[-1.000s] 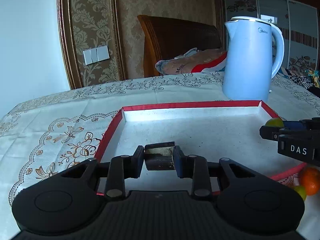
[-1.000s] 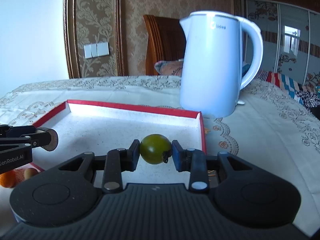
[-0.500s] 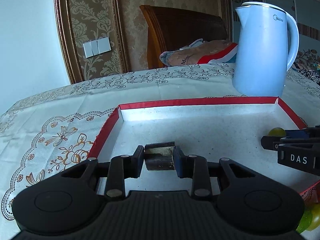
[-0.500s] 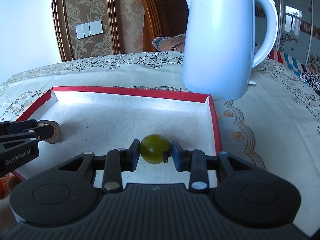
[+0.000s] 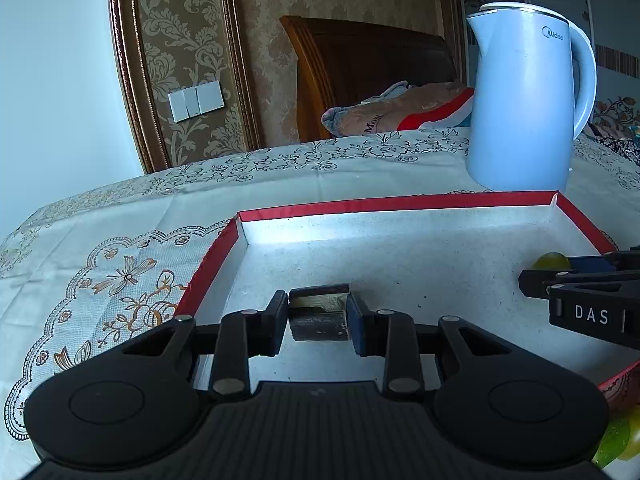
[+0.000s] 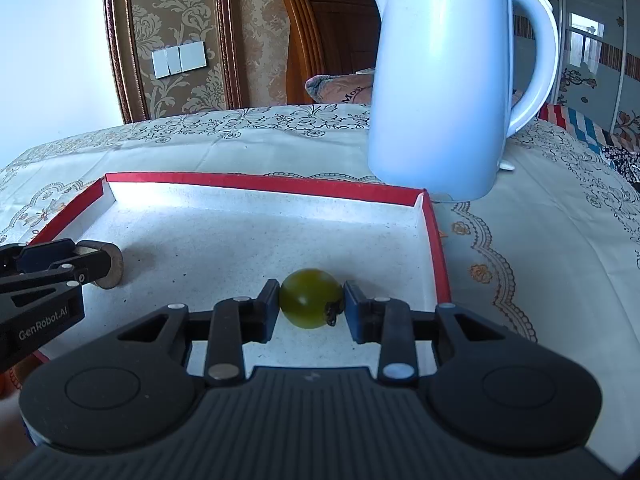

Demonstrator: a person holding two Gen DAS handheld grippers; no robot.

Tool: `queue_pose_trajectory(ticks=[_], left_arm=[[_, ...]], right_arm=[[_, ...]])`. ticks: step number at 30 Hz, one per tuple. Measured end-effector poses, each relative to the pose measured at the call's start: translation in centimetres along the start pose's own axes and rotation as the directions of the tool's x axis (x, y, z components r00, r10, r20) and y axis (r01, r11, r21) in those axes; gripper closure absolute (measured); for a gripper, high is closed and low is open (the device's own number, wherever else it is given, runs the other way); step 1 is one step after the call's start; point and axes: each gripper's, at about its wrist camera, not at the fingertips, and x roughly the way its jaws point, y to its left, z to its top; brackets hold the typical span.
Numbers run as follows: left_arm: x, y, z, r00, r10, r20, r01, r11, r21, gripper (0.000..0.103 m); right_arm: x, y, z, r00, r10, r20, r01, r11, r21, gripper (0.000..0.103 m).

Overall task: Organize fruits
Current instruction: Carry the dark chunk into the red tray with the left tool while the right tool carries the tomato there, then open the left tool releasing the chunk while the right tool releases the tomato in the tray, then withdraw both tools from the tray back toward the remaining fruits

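Note:
My left gripper (image 5: 318,316) is shut on a short dark brown cylindrical piece (image 5: 318,312), low over the near left of the red-rimmed white tray (image 5: 400,201). It also shows in the right wrist view (image 6: 108,270), close to the tray floor. My right gripper (image 6: 310,300) is shut on a small green round fruit (image 6: 308,298) with a dark stem, low over the tray's right side (image 6: 434,240). In the left wrist view the right gripper (image 5: 560,272) enters from the right with the green fruit (image 5: 552,260) partly hidden.
A pale blue electric kettle (image 5: 524,96) stands just behind the tray's far right corner; it shows in the right wrist view (image 6: 448,80). Loose green fruit (image 5: 616,440) lies on the tablecloth at the tray's near right. A chair with a bag (image 5: 400,112) is behind the table.
Both grippers moved forward and lower into the tray, still holding their objects. The orange fruit near the tray's corner has left the left wrist view.

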Motion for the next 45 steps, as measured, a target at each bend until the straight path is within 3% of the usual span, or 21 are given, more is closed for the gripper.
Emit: queue_pose_trajectory(ticks=[4,6,9,10,12,15,18,31,34,45], left_arm=[[-0.1,0.1,0.0,1.0,-0.013,0.0,0.013,1.0,-0.007,0.072],[-0.1,0.2,0.0,1.0,-0.026,-0.005,0.026,1.0,-0.01,0.065],[-0.2,0.3,-0.1,1.0,-0.021,0.004,0.021,1.0,-0.017,0.046],[-0.4,0.3,-0.1,1.0,-0.018,0.014,0.018,1.0,-0.015,0.045],[-0.8,0.2,-0.2,0.999,-0.019,0.032,0.019,1.0,-0.008,0.044],[-1.3,0.4,-0.3,0.998,-0.021,0.052,0.022,1.0,-0.018,0.033],[-2.0,0.5,-0.6,0.997,-0.005,0.073,0.006,1.0,-0.01,0.033],[-7.2,4.2,-4.0,0.994,-0.044,0.104,0.054,0.994,-0.093,0.032],[-8.4,5.5,-4.7,0.992,-0.053,0.116,0.068,0.99,-0.127,0.026],[-10.1,8.5,-7.3,0.995,-0.024,0.093,0.039,0.986,-0.165,0.025]], right_arm=[[0.1,0.0,0.0,1.0,0.006,-0.002,-0.006,1.0,0.0,0.068],[-0.2,0.0,-0.1,1.0,-0.005,0.016,0.005,1.0,0.003,0.05],[-0.7,0.1,0.0,0.999,-0.013,0.044,0.013,1.0,-0.002,0.043],[-0.8,0.1,0.0,0.999,-0.011,0.048,0.011,1.0,-0.001,0.041],[-0.9,0.1,-0.1,0.998,-0.015,0.06,0.015,1.0,0.008,0.027],[-1.4,0.0,-0.3,0.997,-0.022,0.079,0.021,1.0,0.01,0.017],[-2.0,-0.3,-0.7,0.995,-0.024,0.099,0.022,0.999,0.023,0.007],[-5.5,-1.1,-3.1,0.988,0.009,0.156,-0.017,0.999,0.047,0.005],[-6.5,-1.3,-4.1,0.987,0.024,0.159,-0.033,0.998,0.055,0.004],[-8.7,-2.7,-5.0,0.973,0.018,0.23,-0.051,0.989,0.137,0.0]])
